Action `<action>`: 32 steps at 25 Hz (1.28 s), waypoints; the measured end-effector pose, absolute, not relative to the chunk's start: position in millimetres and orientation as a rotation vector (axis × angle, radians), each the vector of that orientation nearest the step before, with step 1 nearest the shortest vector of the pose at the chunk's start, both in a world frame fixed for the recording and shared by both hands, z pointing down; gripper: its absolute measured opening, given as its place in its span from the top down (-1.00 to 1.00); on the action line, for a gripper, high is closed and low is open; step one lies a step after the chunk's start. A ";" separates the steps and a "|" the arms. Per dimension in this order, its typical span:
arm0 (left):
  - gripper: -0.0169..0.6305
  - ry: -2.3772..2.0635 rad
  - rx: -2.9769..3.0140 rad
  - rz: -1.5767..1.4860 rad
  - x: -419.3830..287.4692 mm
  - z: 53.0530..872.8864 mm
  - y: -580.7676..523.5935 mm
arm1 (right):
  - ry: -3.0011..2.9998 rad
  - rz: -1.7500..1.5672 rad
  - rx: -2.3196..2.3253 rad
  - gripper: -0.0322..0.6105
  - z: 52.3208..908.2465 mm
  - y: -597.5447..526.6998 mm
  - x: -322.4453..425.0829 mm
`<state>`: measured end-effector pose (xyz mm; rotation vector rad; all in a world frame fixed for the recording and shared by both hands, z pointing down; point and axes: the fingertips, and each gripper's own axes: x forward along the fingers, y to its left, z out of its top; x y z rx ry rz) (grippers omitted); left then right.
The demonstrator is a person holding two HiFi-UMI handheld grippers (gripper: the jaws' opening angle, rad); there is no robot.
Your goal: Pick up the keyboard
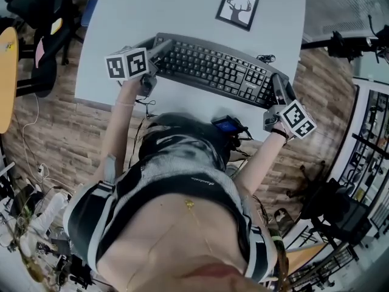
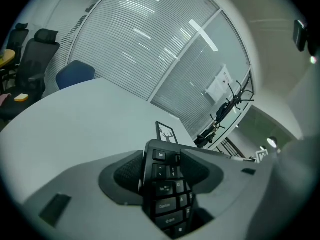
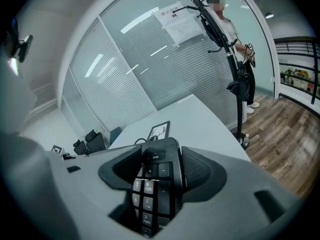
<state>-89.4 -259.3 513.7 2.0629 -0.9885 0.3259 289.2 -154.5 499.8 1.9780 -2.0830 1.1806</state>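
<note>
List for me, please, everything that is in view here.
keyboard: one, black, across the table's near side, one end in each gripper
table: one, pale grey, under the keyboard
deer picture: one, black-framed, on the table beyond the keyboard
office chairs: two, black, off the table's left side
blue chair: one, blue, behind the table
bystander: one, white top, by the glass wall
left gripper: one, grey, shut on the keyboard's Esc end
right gripper: one, grey, shut on its number-pad end

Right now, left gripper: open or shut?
Shut: the left gripper clamps the keyboard at its Esc end, both jaws against it.
</note>
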 end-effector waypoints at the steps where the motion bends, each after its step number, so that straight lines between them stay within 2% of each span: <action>1: 0.26 -0.987 2.067 0.322 -89.2 508.7 -257.9 | -2.086 1.172 1.981 0.12 494.0 -153.1 289.1; 13: 0.26 -1.054 2.126 0.297 -103.9 451.8 -256.2 | -2.115 1.088 2.017 0.12 440.1 -143.7 278.9; 32: 0.26 -1.035 2.159 0.235 -107.0 433.4 -252.0 | -2.148 1.047 2.044 0.12 419.2 -142.2 271.6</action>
